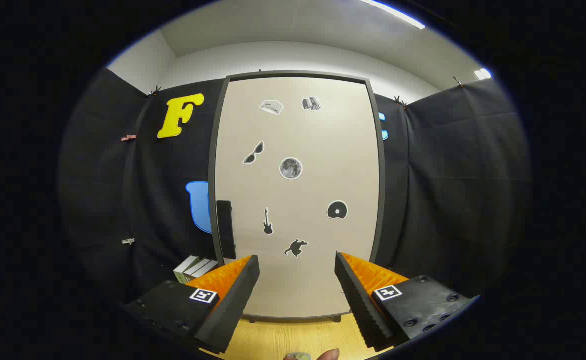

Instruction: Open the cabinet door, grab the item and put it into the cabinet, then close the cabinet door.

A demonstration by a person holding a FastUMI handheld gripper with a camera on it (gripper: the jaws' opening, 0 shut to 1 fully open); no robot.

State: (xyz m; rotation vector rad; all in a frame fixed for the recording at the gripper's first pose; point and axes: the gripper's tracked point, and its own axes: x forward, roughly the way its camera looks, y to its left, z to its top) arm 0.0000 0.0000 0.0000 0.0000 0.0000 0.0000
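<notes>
The hand-held gripper (297, 280) is spread wide with nothing between its fingers, both pointing toward twelve o'clock at the cabinet (298, 195). The cabinet door (318, 150) is closed, a pale beige panel in a dark frame, standing on the light wood worktop (293, 337) just beyond the fingertips. A black handle (225, 229) runs vertically along the door's edge at about ten o'clock from the left finger. Small stickers dot the door: sunglasses (253, 153), a moon (290, 168), a guitar (267, 222), a disc (337, 210). At about nine o'clock of the cabinet's base, beside the left finger, a few books (194, 269) lean against the black cloth wall. At six o'clock, below the fingers, a fingertip (329, 355) peeks in beside a small greyish thing I cannot make out.
</notes>
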